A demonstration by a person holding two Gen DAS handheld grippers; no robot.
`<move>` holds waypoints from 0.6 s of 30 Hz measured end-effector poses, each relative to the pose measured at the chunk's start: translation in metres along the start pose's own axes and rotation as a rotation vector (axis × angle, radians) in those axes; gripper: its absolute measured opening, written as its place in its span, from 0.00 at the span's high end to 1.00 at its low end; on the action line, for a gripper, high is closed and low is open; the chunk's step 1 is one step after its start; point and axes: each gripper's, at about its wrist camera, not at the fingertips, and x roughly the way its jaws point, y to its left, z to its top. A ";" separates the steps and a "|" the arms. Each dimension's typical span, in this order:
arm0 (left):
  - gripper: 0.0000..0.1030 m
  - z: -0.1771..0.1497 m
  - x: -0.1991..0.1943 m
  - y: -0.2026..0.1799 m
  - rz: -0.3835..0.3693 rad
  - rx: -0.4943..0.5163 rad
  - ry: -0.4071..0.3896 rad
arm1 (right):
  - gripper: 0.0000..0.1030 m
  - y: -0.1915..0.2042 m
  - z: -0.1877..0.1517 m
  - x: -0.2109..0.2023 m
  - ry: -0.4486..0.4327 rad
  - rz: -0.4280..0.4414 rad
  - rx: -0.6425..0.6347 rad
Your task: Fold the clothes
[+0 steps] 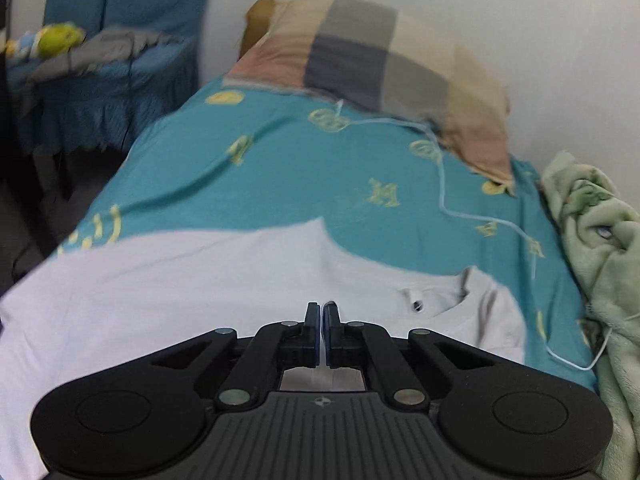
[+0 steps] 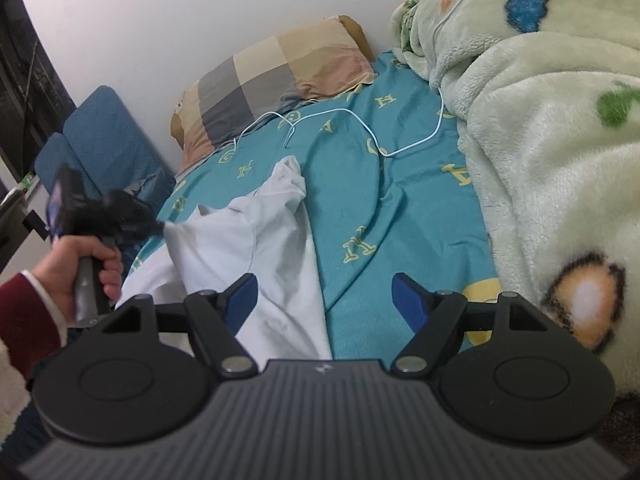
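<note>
A white shirt (image 1: 180,280) with a buttoned collar lies on the teal bed sheet (image 1: 280,168). My left gripper (image 1: 322,312) is shut on a fold of the shirt, low over it. In the right wrist view the shirt (image 2: 256,240) is partly lifted at its left edge, where the left gripper (image 2: 158,229) pinches it, held by a hand. My right gripper (image 2: 324,292) is open and empty above the shirt's right edge and the sheet (image 2: 380,208).
A checked pillow (image 2: 276,80) lies at the bed's head against the white wall. A green fleece blanket (image 2: 552,140) is heaped along the right. A thin white cable (image 2: 360,120) runs across the sheet. A blue chair (image 2: 104,140) stands left of the bed.
</note>
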 end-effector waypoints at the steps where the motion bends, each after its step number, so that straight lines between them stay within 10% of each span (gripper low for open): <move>1: 0.89 -0.004 -0.001 0.004 -0.010 -0.017 -0.003 | 0.27 0.000 0.000 0.000 0.002 0.001 0.000; 8: 0.46 -0.039 -0.039 0.020 -0.133 -0.104 0.005 | 0.27 -0.002 0.002 -0.001 0.010 0.014 0.022; 18: 0.45 -0.122 -0.050 0.027 -0.280 -0.329 0.155 | 0.27 -0.006 0.004 -0.003 0.009 0.026 0.052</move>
